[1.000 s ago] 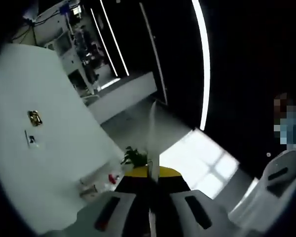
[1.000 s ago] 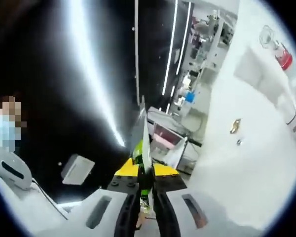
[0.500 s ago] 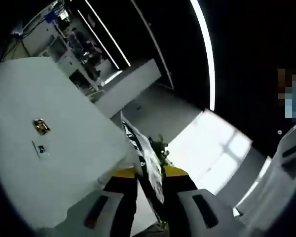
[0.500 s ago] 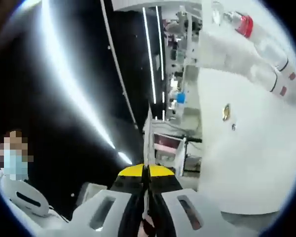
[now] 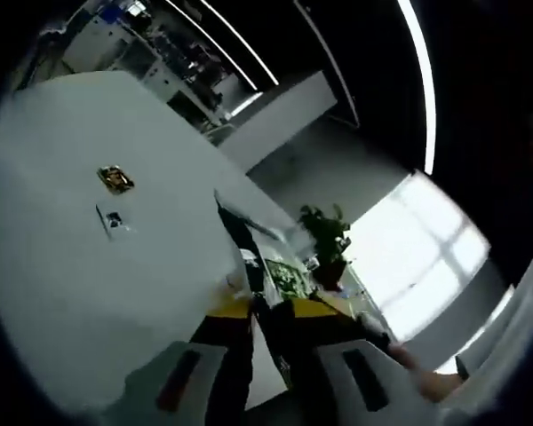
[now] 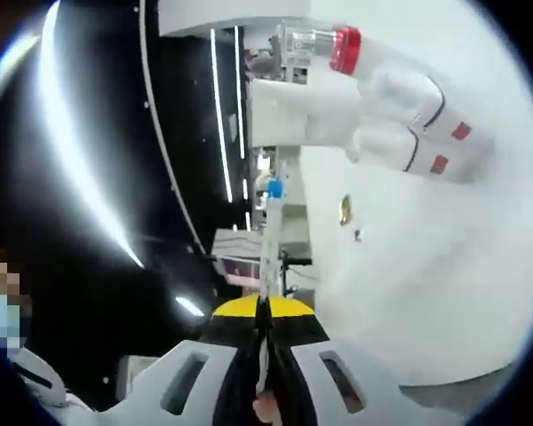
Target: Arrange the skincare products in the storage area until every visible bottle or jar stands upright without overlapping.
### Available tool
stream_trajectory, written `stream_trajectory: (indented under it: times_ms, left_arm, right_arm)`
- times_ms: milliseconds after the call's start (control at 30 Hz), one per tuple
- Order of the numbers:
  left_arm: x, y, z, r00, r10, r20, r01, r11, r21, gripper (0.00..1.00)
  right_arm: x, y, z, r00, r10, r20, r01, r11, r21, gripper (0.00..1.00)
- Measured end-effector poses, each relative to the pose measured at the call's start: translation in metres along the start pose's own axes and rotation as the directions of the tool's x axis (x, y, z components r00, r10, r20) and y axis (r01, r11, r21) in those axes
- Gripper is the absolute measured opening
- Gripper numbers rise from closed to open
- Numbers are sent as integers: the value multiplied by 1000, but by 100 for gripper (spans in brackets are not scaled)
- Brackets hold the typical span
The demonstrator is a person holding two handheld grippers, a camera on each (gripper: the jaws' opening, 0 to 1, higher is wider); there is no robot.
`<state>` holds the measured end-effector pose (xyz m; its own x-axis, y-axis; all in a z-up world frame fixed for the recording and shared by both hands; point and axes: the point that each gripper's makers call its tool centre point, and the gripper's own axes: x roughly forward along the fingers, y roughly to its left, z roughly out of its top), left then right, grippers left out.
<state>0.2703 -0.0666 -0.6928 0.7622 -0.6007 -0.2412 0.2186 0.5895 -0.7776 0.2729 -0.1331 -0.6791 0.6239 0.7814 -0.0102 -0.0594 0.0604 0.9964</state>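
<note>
L gripper [image 5: 268, 312]: jaws pinching a thin printed sheet | R gripper [image 6: 263, 306]: jaws together | bottles [image 6: 400, 115] lying on white table [image 6: 409, 293], well ahead | advice: approaching level, low.

Both cameras have swung round since a second ago. On my left gripper [image 5: 268, 330] the thin edge-on sheet [image 5: 249, 257] has turned to show a printed face, and a potted plant [image 5: 327, 241] has risen beside it. On the right, the red-capped bottle [image 6: 324, 44] has slid toward the top centre.
</note>
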Motion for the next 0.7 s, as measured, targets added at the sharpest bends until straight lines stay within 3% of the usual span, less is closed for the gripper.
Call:
stream_trajectory:
  times_ms: [133, 300, 400, 500, 700]
  left_arm:
    - [9, 6, -7, 999, 36, -18, -37, 999, -31, 1]
    - [22, 23, -18, 993, 110, -42, -113, 991, -74, 0]
    - [30, 33, -22, 989, 137, -49, -141, 985, -96, 0]
    - [40, 42, -26, 986, 158, -58, -163, 981, -106, 0]
    - [49, 56, -31, 975, 218, -49, -223, 968, -116, 0]
  right_arm:
    - [0, -22, 3, 995, -102, -20, 100, 992, -81, 1]
    - [1, -48, 4, 974, -223, -33, 218, 968, -121, 3]
    - [0, -65, 10, 952, -301, -46, 281, 927, -250, 6]
    - [-2, -76, 16, 929, -368, -47, 318, 854, -411, 9]
    - [-4, -93, 17, 898, -433, -76, 330, 778, -535, 18]
